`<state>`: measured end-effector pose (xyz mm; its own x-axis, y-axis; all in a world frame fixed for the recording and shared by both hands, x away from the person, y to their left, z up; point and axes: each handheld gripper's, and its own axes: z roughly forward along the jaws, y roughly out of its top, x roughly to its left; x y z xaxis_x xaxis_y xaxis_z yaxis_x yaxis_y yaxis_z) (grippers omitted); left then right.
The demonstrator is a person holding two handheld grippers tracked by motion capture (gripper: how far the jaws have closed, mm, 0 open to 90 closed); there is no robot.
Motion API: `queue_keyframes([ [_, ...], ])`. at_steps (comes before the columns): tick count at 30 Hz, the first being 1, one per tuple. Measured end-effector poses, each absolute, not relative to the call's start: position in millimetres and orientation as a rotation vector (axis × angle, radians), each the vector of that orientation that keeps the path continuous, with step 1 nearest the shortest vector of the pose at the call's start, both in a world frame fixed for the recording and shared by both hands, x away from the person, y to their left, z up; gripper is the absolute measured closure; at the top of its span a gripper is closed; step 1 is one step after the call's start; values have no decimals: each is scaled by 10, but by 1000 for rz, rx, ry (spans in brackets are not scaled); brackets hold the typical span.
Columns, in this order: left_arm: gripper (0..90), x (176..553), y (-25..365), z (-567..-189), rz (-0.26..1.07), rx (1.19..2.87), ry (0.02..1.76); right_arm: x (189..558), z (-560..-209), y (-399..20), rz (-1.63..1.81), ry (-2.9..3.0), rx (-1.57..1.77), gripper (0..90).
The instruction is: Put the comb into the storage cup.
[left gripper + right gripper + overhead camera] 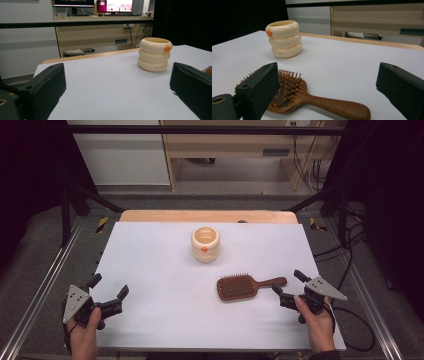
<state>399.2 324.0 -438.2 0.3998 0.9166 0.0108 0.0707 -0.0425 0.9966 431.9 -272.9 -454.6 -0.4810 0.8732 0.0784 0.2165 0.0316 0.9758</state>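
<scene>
We see a wide desk (165,320) covered by a pale white sheet, with a strip of light wood showing along its far edge. Upright on it, toward the far middle, stands a cream ceramic cup shaped like three stacked rings (205,244), with a small orange mark on its side; it is empty as far as we can see from above. In front of it and toward the right lies a brown wooden paddle hairbrush (248,286), bristles up, its handle pointing right toward the right claw. Cup and brush are well apart.

Our left claw (108,287) rests at the near left corner of the desk, held in a hand (85,330); its jaws stand spread wide and released, with nothing between them. In the left gripper view the cup sits beyond and to the right of the gap.

Our right claw (286,282) is at the near right, just beside the tip of the brush handle, held in the other hand (315,317). Its jaws also stand wide and released, gripping nothing; in the right gripper view the brush lies low between them, untouched.
</scene>
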Motion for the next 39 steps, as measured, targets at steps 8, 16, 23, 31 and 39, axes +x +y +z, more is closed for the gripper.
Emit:
queue_keyframes([
  [8, 7, 3997, 3249, -4386, 889, 1445, 947, 4344, -4556, -2726, 1415, 1738, 1184, 63],
  [16, 7, 3999, 3237, -4387, 892, 1455, 943, 4381, -4576, -2703, 1351, 1770, 1249, 106],
  [23, 7, 3998, 3235, -4390, 894, 1457, 944, 4390, -4521, -2675, 1318, 1806, 1255, 163],
  [31, 8, 4006, 3231, -4402, 894, 1467, 944, 4486, -4358, -2634, 1230, 1815, 1261, 216],
  [39, 10, 4002, 3221, -4400, 895, 1466, 941, 4667, -4259, -2555, 1175, 1918, 1236, 329],
])
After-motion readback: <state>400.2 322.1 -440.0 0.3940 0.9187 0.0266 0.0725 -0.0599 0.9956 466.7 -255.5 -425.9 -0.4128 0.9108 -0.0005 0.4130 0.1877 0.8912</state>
